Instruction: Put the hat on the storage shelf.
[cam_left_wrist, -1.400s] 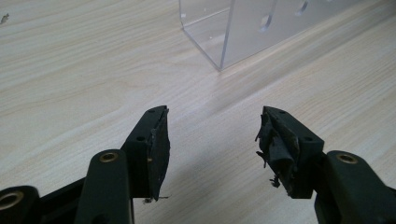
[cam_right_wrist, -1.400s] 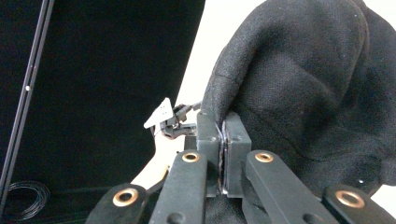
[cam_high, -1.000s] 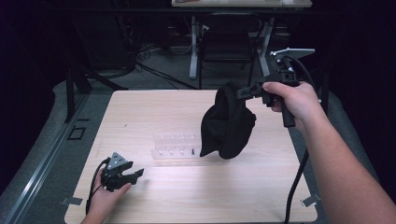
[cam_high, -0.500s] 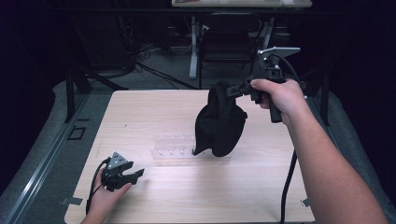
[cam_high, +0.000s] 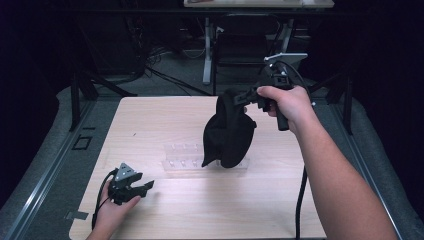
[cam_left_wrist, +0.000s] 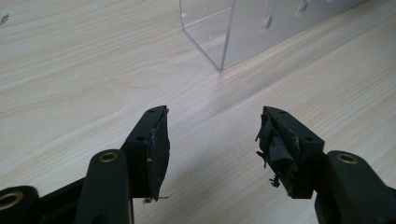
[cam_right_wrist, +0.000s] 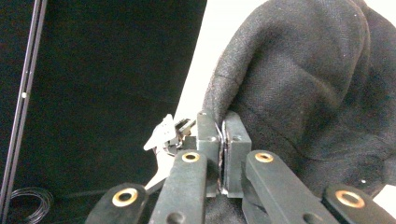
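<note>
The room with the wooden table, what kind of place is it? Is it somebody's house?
Probably a lab or workshop, not a house. A bare wooden table stands in a dark room, cables lie on the floor behind it, and metal stand legs rise beyond.

One black cloth bag (cam_high: 227, 135) hangs pinched in the right gripper's (cam_high: 243, 96) jaws. One clear plastic rack (cam_high: 182, 161) sits on the one desk (cam_high: 165, 115), ahead of the left gripper's (cam_high: 145, 187) spread jaws. Two grippers, two hands in play.
</note>
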